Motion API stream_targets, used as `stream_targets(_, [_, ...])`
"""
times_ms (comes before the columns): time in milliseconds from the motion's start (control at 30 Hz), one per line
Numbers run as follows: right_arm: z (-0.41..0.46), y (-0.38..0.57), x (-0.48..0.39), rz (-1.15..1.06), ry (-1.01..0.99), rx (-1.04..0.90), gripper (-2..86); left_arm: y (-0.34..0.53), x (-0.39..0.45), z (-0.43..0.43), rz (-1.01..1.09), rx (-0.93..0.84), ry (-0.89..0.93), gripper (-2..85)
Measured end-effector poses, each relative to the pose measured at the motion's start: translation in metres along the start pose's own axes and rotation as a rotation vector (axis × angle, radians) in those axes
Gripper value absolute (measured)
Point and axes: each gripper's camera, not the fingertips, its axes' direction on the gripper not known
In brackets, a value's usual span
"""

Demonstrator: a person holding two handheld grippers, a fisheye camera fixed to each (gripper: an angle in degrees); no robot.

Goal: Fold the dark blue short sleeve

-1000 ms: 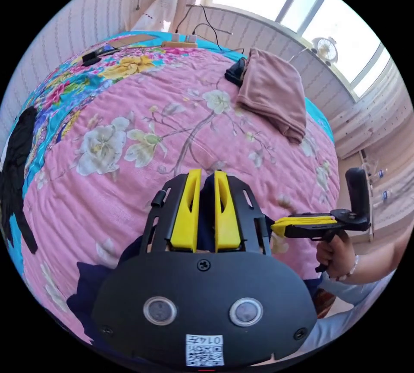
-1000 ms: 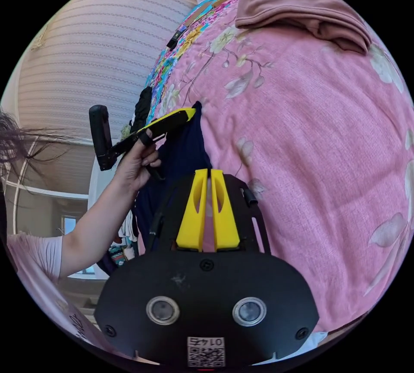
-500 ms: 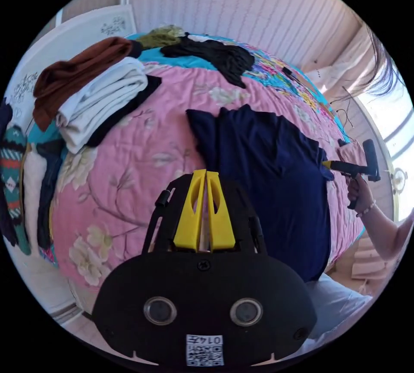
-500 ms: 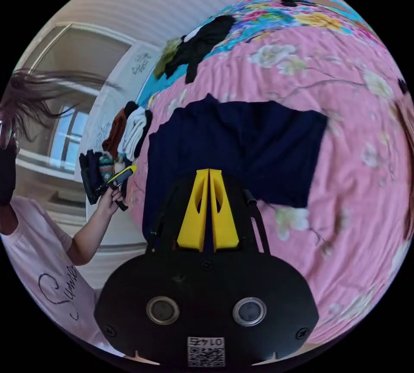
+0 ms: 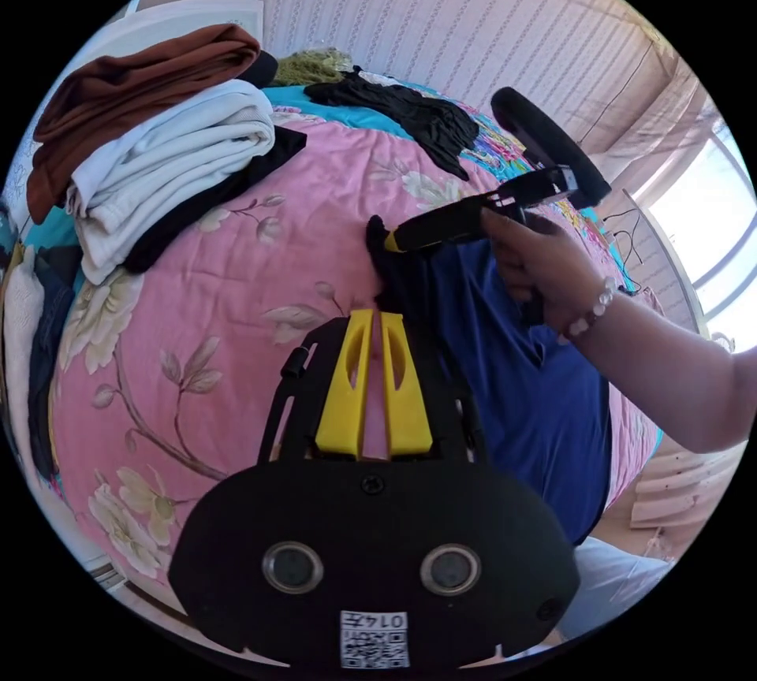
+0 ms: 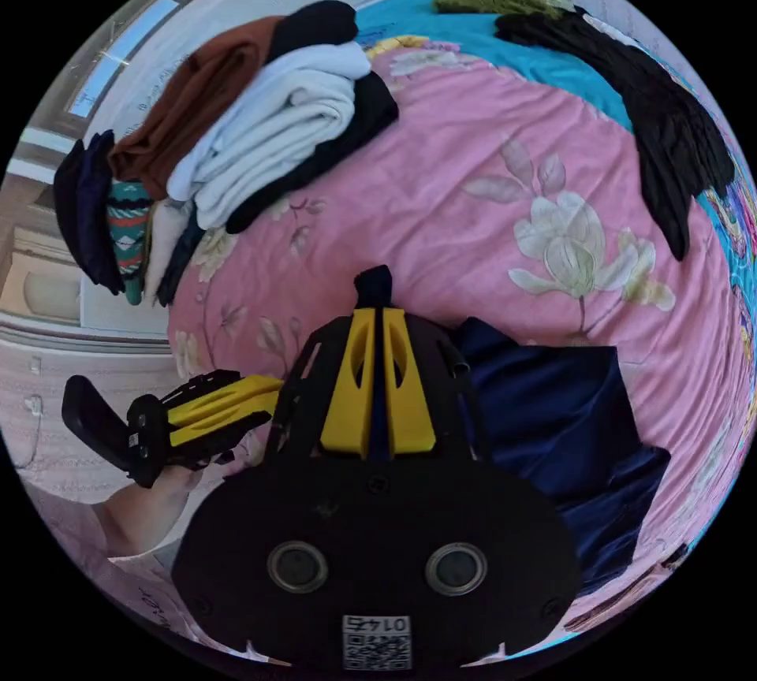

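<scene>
bed with pink floral quilt carries everything. dark blue short sleeve lies rumpled on the quilt near its edge. stack of folded clothes sits well apart from it. right claw has its jaws clamped on a bunch of the blue fabric. left claw has its jaws together, holding nothing.

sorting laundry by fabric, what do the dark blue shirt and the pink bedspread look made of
The dark blue shirt looks like thin, soft knit, perhaps cotton jersey: matte, draping in loose folds. The pink bedspread seems a woven cotton with a fine crinkled rib texture and printed flowers; exact fibre can't be told.
</scene>
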Motion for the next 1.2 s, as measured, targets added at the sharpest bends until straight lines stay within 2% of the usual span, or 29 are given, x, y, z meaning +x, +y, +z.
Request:
stream_targets(200, [-0.036, -0.001, 0.023, 0.077, -0.035, 0.043, 0.8, -0.013, -0.012, 0.014, 0.001, -0.052, 0.064, 5.1])
stream_targets(333, [-0.043, -0.027, 0.020, 0.065, -0.076, 0.038, 1.4, -0.013, -0.017, 0.013, 0.035, -0.079, 0.058, 1.2])
stream_targets(433, [-0.052, -0.055, 0.006, 0.044, -0.086, 0.053, 3.6, -0.007, -0.023, -0.014, 0.024, -0.032, 0.001, -0.3])
stream_targets(533, [-0.057, -0.095, -0.017, -0.001, -0.125, 0.079, 6.7, 0.004, -0.035, -0.044, -0.011, 0.027, 0.018, -0.6])
stream_targets(767, [-0.028, -0.187, -0.064, -0.129, -0.022, -0.169, 2.1, 0.034, -0.066, -0.073, -0.113, 0.060, -0.001, -0.8])
stream_targets(867, [-0.047, -0.210, -0.087, -0.226, -0.129, -0.092, 1.1, 0.050, -0.074, -0.110, -0.171, 0.197, -0.065, -0.8])
stream_targets(933, [-0.063, -0.229, -0.107, -0.302, -0.281, 0.000, 0.7, 0.065, -0.074, -0.124, -0.190, 0.251, -0.122, -0.8])
stream_targets(1000, [-0.056, -0.243, -0.117, -0.310, -0.318, -0.014, 0.7, 0.079, -0.078, -0.121, -0.224, 0.225, -0.148, -0.8])
stream_targets(1067, [-0.036, -0.253, -0.126, -0.299, -0.271, -0.059, 0.7, 0.089, -0.092, -0.104, -0.292, 0.108, -0.146, -0.7])
stream_targets(1133, [-0.005, -0.263, -0.136, -0.292, -0.147, -0.146, 1.0, 0.096, -0.102, -0.097, -0.334, 0.096, -0.116, -0.5])
stream_targets(1200, [-0.002, -0.269, -0.142, -0.293, -0.132, -0.157, 1.3, 0.100, -0.110, -0.098, -0.365, 0.104, -0.084, -0.3])
